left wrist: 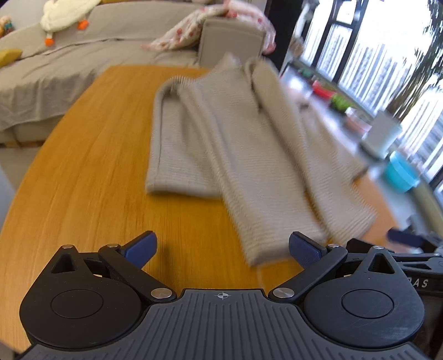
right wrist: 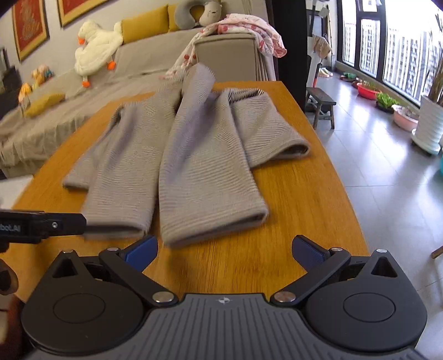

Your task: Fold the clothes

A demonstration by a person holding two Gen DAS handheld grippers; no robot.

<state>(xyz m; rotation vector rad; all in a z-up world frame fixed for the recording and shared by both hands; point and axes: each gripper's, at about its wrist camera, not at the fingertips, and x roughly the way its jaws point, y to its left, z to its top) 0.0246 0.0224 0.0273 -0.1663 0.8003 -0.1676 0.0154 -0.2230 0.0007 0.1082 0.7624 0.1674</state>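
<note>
A grey ribbed sweater point(right wrist: 177, 155) lies partly folded on the wooden table point(right wrist: 299, 193), both sleeves laid lengthwise over its body, cuffs nearest the left gripper point(left wrist: 221, 249) and right gripper point(right wrist: 224, 250), both spread wide and empty

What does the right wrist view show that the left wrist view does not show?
Only the right wrist view shows the red framed pictures, the grey neck pillow and the dark stool. Only the left wrist view shows the blue basin. Both show the grey sweater on the wooden table, the white plush duck and open jaws.
</note>
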